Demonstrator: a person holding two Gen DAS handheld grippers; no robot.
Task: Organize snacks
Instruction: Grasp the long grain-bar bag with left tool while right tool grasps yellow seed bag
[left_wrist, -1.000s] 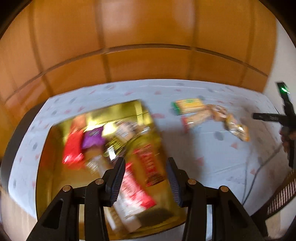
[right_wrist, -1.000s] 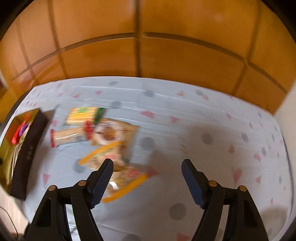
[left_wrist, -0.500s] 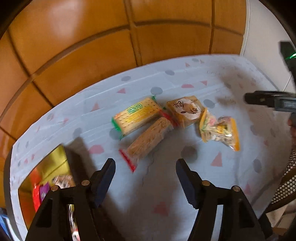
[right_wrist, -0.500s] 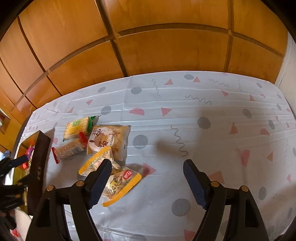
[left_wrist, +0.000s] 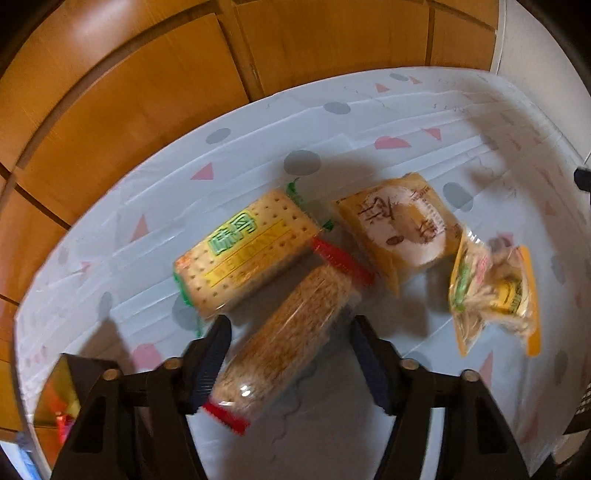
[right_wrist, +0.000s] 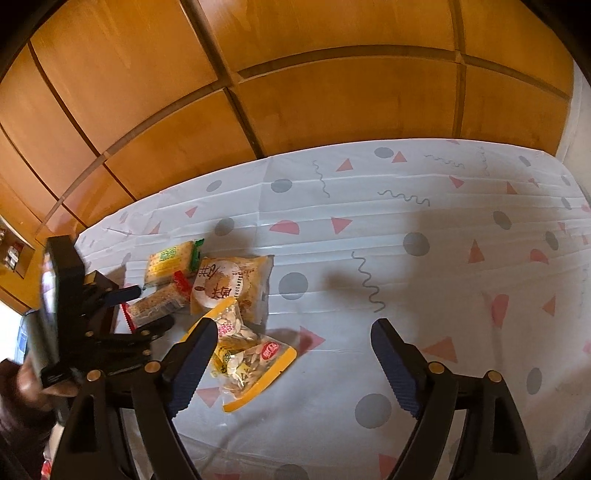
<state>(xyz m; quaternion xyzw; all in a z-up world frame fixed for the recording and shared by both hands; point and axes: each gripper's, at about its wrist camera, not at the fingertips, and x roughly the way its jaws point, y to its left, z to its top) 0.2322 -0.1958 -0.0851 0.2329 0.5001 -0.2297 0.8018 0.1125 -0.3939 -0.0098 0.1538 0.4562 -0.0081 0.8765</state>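
My left gripper (left_wrist: 288, 354) straddles the red-ended cracker pack (left_wrist: 284, 339) on the table (left_wrist: 424, 122); its jaws are closing, the pack between them, and the near finger looks close to the wrapper, though blur hides whether it touches. The pack's long axis runs diagonally away from this gripper, near end low between the fingers, far red end touching the green-ended cracker pack (left_wrist: 243, 254), which lies just beside it on the wall side. Judgement: the jaws cross the pack's narrow width, so the grasp is aligned. The round-cake pack (left_wrist: 402, 229) and seed bag (left_wrist: 495, 295) lie beyond the red-ended pack. My right gripper (right_wrist: 291, 354) is opening, nothing between its jaws, hovering beside the seed bag and farther from the red-ended pack.
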